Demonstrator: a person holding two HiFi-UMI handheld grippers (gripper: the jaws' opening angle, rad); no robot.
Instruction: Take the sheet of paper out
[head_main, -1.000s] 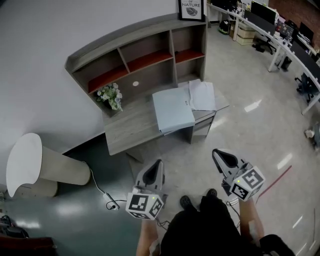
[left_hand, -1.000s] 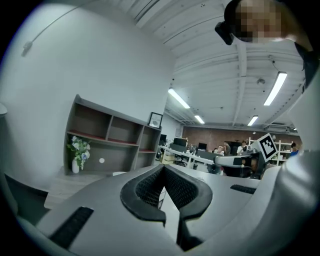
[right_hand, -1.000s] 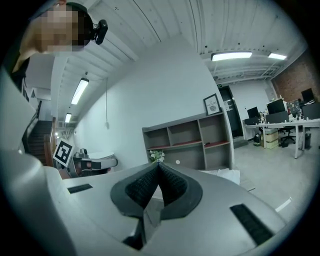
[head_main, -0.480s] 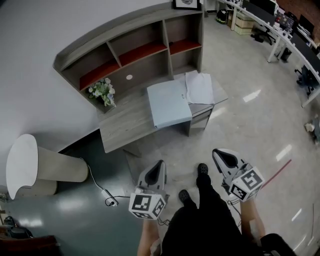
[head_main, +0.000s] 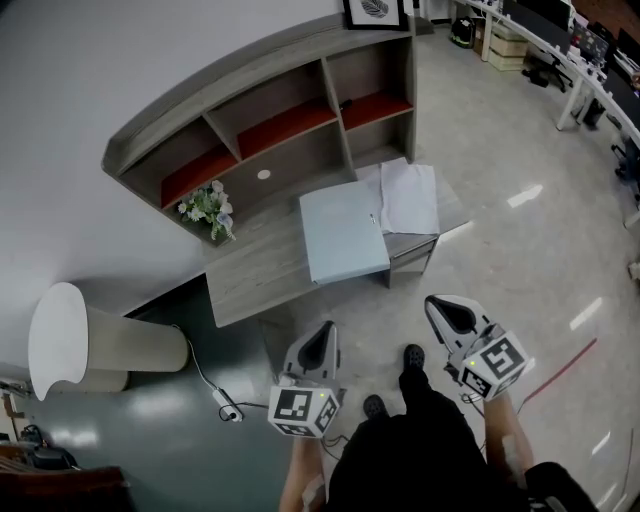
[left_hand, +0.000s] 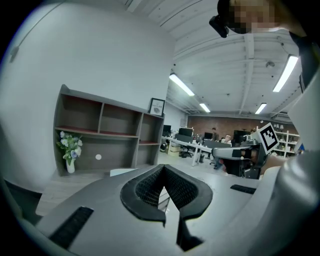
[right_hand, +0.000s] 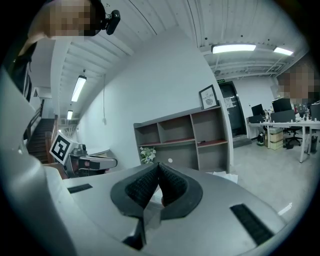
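Observation:
A grey desk (head_main: 255, 270) with a shelf unit (head_main: 270, 110) stands against the wall. A closed light blue folder (head_main: 343, 232) lies on it, and white sheets of paper (head_main: 410, 197) lie just to its right. Both grippers hang in the air in front of the desk, over the floor and apart from everything. My left gripper (head_main: 324, 332) is shut and empty, its jaws pressed together in the left gripper view (left_hand: 163, 169). My right gripper (head_main: 438, 305) is likewise shut with nothing in it (right_hand: 159, 166). The paper (right_hand: 223, 175) shows past the right jaws.
A small vase of flowers (head_main: 207, 208) stands on the desk's left part. A framed picture (head_main: 375, 12) tops the shelf. A white curved stand (head_main: 60, 340) and a floor cable with a plug (head_main: 228, 410) lie to the left. Office desks (head_main: 590, 60) line the far right.
The person's feet have stepped, and the desk now sits a little lower in the head view, nearer to both grippers. Both grippers stay shut.

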